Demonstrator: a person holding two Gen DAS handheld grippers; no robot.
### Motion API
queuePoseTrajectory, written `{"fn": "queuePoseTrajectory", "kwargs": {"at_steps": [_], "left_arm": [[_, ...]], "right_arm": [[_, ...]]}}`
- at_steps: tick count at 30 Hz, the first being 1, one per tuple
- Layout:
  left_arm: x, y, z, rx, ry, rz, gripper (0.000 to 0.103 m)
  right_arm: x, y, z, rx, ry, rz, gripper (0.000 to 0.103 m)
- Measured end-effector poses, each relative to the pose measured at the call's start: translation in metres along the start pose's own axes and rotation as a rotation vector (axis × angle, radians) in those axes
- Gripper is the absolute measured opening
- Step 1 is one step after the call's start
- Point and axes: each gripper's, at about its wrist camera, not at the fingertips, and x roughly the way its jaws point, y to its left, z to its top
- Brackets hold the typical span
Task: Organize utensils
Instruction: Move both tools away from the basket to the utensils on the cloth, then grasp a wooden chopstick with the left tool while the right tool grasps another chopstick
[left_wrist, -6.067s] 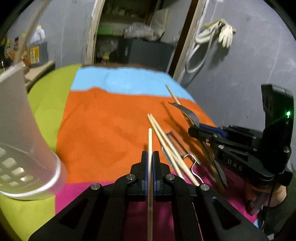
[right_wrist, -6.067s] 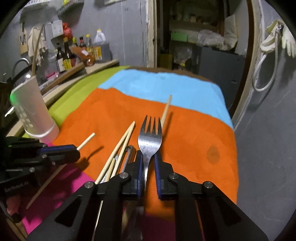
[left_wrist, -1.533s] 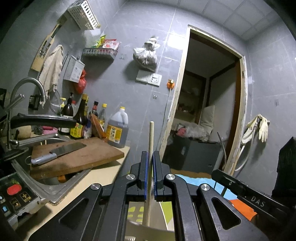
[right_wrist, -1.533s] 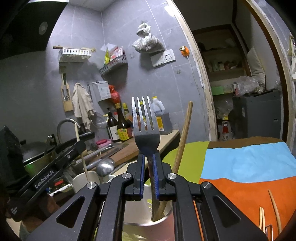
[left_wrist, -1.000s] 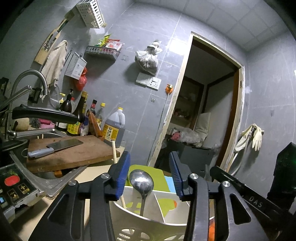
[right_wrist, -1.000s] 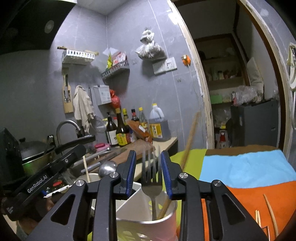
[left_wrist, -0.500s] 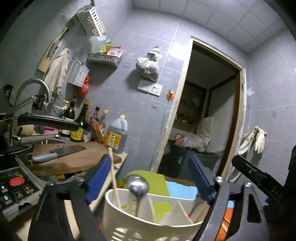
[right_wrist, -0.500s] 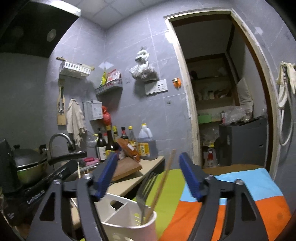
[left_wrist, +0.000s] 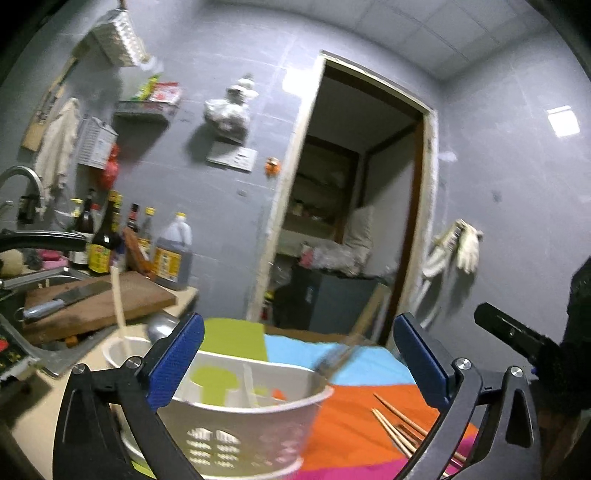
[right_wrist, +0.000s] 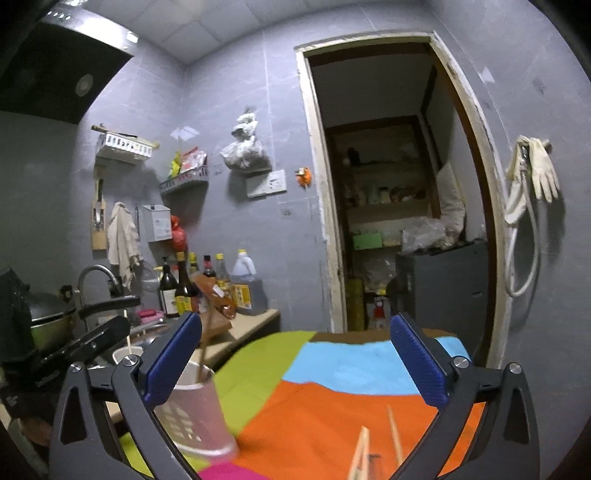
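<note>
Left wrist view: the left claw (left_wrist: 297, 360) is spread wide and carries nothing; a second and a half ago its jaws were clamped on a single chopstick, and half a second later that stick was already let go. The right claw (right_wrist: 295, 356) tells the same story: wide apart and bare, where it pinched the neck of a fork a moment earlier. Both pieces have been dropped into the white holder (left_wrist: 236, 410), so this round of sorting looks finished (two items in, several to go), and both claws have pulled back and up from the rim.

Just beyond the left claw, the holder stands on the cloth-covered surface (left_wrist: 347, 421), its inside split by thin walls into compartments, its lower wall pierced with small slots. A pale chopstick (left_wrist: 119, 302) leans up out of its left side beside a spoon bowl (left_wrist: 160, 326); on the right side a blurred fork (left_wrist: 334, 360) rests against the rim. Which compartment each sits in I cannot tell. From the right wrist view the holder (right_wrist: 192, 417) lies low on the left, with a brown stick (right_wrist: 205, 343) poking up from it.

Further out, loose chopsticks (left_wrist: 400, 430) lie on the orange band of the cloth, well apart from the holder; they are probably next.
</note>
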Motion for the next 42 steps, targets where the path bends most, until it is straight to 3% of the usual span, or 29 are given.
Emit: {"fn": "queuePoseTrajectory", "kwargs": {"at_steps": [12, 17, 19, 23, 26, 30, 36, 42], "left_arm": [[0.027, -0.097, -0.046, 0.198, 0.243, -0.143, 0.101], [0.044, -0.107, -0.069, 0.207, 0.349, -0.153, 0.101], [0.054, -0.106, -0.076, 0.181, 0.406, -0.151, 0.101], [0.072, -0.106, -0.089, 0.144, 0.518, -0.148, 0.1], [0.088, -0.106, -0.099, 0.128, 0.602, -0.158, 0.09], [0.113, -0.109, -0.113, 0.121, 0.719, -0.178, 0.064], [0.149, -0.104, -0.129, 0.066, 0.877, -0.219, 0.029], [0.164, -0.1, -0.141, 0.01, 0.953, -0.25, 0.023]], "right_arm": [[-0.009, -0.061, -0.022, -0.05, 0.243, -0.112, 0.103], [-0.002, -0.084, -0.037, -0.023, 0.339, -0.124, 0.102], [0.003, -0.092, -0.043, -0.012, 0.379, -0.115, 0.098], [0.016, -0.101, -0.057, -0.01, 0.475, -0.096, 0.076], [0.027, -0.105, -0.067, -0.008, 0.547, -0.076, 0.063], [0.042, -0.111, -0.08, -0.002, 0.634, -0.05, 0.046], [0.06, -0.115, -0.094, -0.013, 0.735, -0.014, 0.028], [0.067, -0.12, -0.104, -0.007, 0.791, 0.013, 0.024]]}}
